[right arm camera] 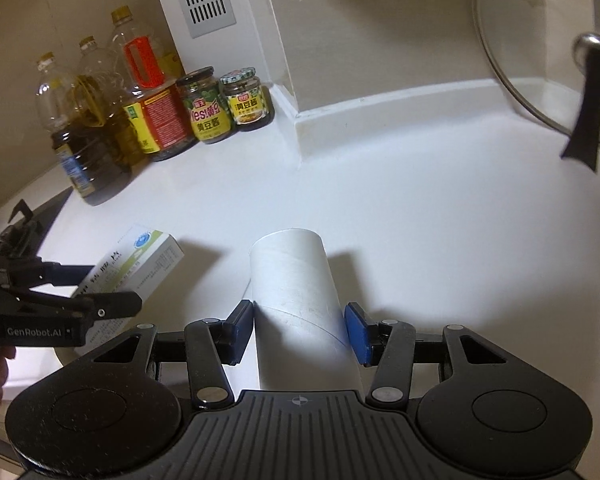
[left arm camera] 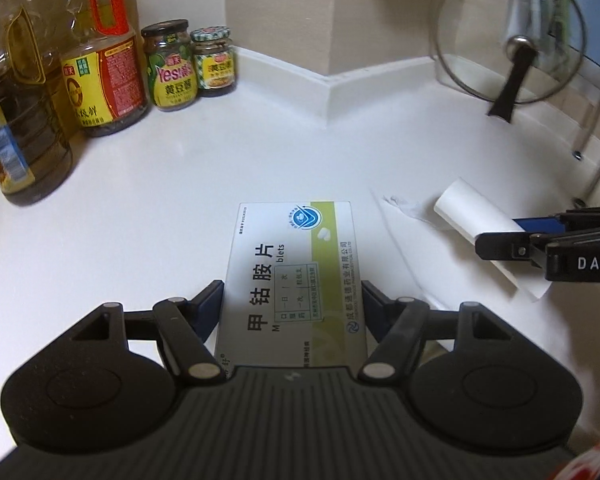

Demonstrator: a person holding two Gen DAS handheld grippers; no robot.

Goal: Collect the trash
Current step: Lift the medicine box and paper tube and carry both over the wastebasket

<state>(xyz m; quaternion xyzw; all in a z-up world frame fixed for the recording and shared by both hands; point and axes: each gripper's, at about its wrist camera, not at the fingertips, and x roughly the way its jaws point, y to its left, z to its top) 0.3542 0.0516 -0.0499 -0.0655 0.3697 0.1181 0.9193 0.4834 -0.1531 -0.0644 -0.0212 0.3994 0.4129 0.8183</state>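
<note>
Left gripper [left arm camera: 293, 300] clamped on a flat white-and-green cardboard medicine box [left arm camera: 292, 276], held just above the white countertop [left arm camera: 180, 184]. Right gripper [right arm camera: 300, 326] squeezing a white cardboard paper tube [right arm camera: 296, 300] between its blue pads [right arm camera: 356, 332], also off the counter. Thin white paper sheet [left arm camera: 404, 236] lying flat between them. Oil bottles [left arm camera: 24, 120] and two sauce jars [left arm camera: 172, 68] parked in the back-left corner, glass pot lid [left arm camera: 508, 36] standing far right.

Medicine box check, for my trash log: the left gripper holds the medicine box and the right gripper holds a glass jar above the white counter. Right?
Not quite. The right gripper holds a white cardboard tube, not a glass jar, as the right wrist view shows. The rest stands: the left gripper holds the medicine box above the white counter.
</note>
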